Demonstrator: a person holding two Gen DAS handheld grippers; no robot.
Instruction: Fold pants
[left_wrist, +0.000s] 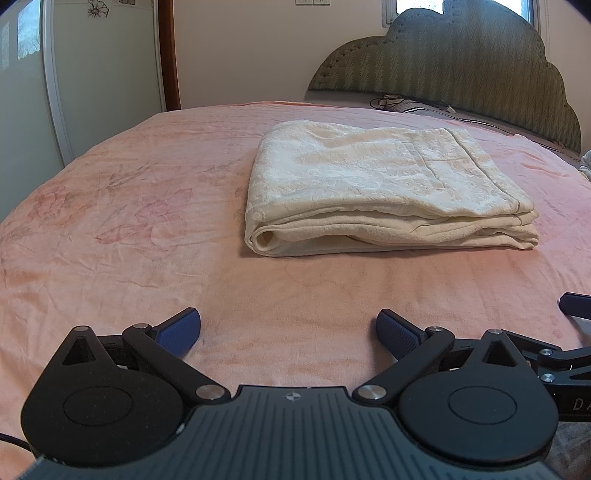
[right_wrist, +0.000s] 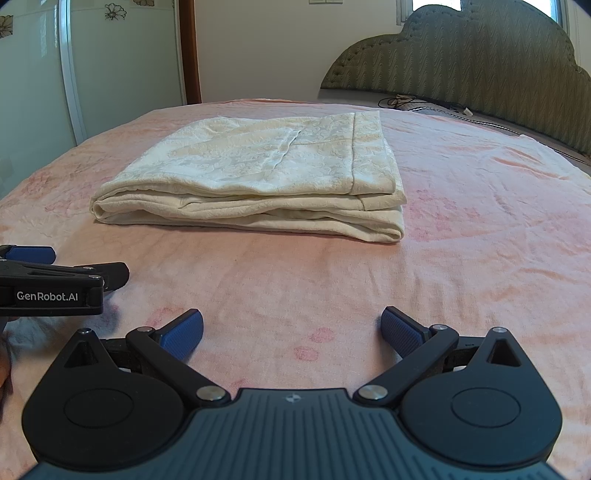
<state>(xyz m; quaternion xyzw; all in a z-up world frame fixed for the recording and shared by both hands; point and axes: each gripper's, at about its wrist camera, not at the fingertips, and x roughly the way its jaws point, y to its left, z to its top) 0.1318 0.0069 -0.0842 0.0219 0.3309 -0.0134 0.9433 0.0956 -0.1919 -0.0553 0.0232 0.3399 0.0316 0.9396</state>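
The cream patterned pants (left_wrist: 384, 188) lie folded into a thick flat rectangle on the pink bed sheet (left_wrist: 129, 229), ahead and slightly right of my left gripper (left_wrist: 288, 328). In the right wrist view the folded pants (right_wrist: 258, 173) lie ahead and to the left of my right gripper (right_wrist: 291, 328). Both grippers are open and empty, held low over the sheet, well short of the pants. The left gripper's body (right_wrist: 51, 284) shows at the left edge of the right wrist view. Part of the right gripper (left_wrist: 576, 306) shows at the right edge of the left wrist view.
A green padded headboard (left_wrist: 461, 62) stands at the far right. Cables and small items (left_wrist: 395, 100) lie by it. A white wardrobe door (left_wrist: 92, 66) and a wooden door frame (left_wrist: 171, 55) stand at the far left.
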